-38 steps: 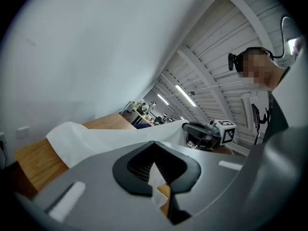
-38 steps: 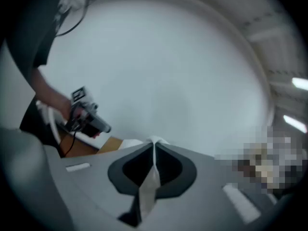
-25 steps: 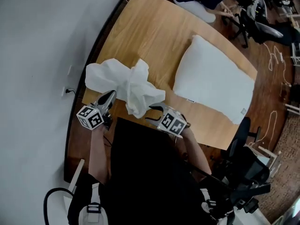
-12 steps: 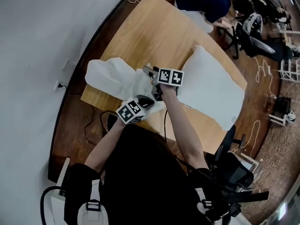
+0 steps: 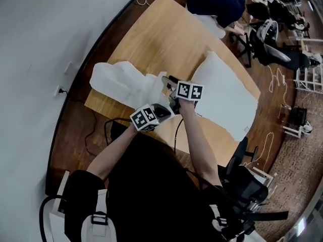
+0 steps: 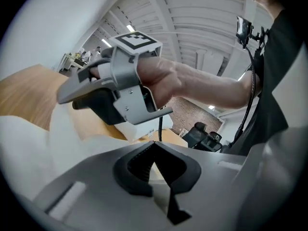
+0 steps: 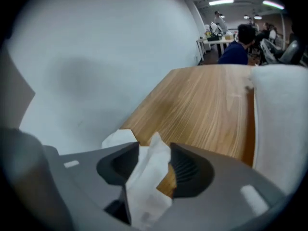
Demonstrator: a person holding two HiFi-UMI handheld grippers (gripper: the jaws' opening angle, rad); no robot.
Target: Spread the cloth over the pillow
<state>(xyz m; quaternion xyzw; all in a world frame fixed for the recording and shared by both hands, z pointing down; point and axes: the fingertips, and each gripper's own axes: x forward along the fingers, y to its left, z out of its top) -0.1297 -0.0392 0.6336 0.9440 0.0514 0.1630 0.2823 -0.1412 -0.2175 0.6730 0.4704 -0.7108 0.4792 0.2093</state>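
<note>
Black-and-white square markers are borne on the 2 gripper cubes (image 5: 190, 91). The 2 forearms are stretched forward over the table (image 5: 161, 34) edge. The left tongs (image 6: 153, 150) are pressed together; the right tongs (image 7: 154, 150) are closing around a fold of the cloth (image 5: 118, 79), which is heaped on the table beside the pillow (image 5: 227, 97).

Bright, even indoor light; ceiling strip lights (image 7: 221, 2) glare. Pale wall (image 5: 30, 59) near washed out. Soft shadows on desk (image 5: 151, 39). Gripper views: heavy fisheye bend, dark vignetted corners, close cloth (image 7: 147, 177) out of focus.
</note>
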